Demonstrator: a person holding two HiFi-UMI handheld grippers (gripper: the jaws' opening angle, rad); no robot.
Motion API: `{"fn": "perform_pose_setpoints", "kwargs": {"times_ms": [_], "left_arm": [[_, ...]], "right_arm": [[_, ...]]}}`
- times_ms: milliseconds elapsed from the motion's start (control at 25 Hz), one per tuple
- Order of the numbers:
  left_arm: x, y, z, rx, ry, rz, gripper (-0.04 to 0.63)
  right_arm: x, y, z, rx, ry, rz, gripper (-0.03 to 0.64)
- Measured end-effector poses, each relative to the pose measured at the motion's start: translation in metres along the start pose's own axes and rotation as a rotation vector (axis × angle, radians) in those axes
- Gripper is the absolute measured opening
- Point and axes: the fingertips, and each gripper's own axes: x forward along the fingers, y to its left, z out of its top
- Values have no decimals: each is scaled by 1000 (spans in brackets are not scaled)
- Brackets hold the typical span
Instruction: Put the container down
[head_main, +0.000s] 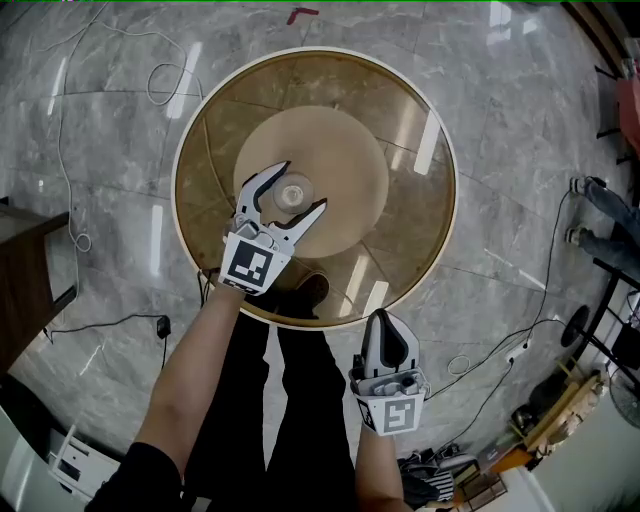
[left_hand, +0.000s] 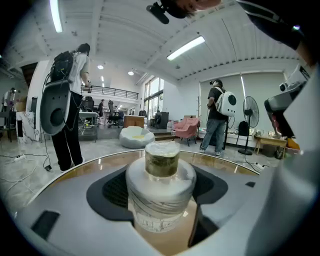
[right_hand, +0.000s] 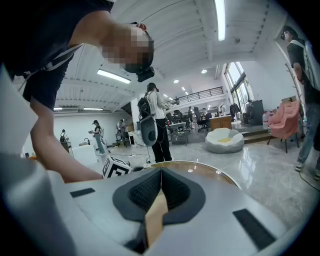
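Held right gripper (head_main: 384, 322) closed, empty, just off round table (head_main: 400, 230) rim. Held left gripper (head_main: 302, 187) jaws apart around container (head_main: 293, 196), upright at centre.

Our left gripper (head_main: 300, 187) is held out ahead, jaws spread wide. Our right gripper (head_main: 382, 320) sits nearer the body, jaws pressed together.

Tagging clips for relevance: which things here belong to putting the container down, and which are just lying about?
Job: container, left gripper open around it, round table.
Lying about: shut, empty right gripper, floor cable with plug, beanbag.
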Motion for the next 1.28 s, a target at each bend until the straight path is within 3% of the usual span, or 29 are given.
{"fn": "perform_pose_setpoints", "kwargs": {"times_ms": [400, 640, 1080, 1280], "left_arm": [[7, 7, -19, 3, 21, 14, 345], [10, 15, -24, -36, 24, 38, 345], [14, 5, -27, -16, 57, -23, 346], [5, 7, -17, -33, 53, -12, 345]], "right_arm": [[0, -2, -4, 39, -4, 4, 29], [5, 1, -5, 36, -5, 10, 29], [6, 2, 1, 36, -3, 15, 29], [4, 0, 11, 29, 0, 13, 29]]}}
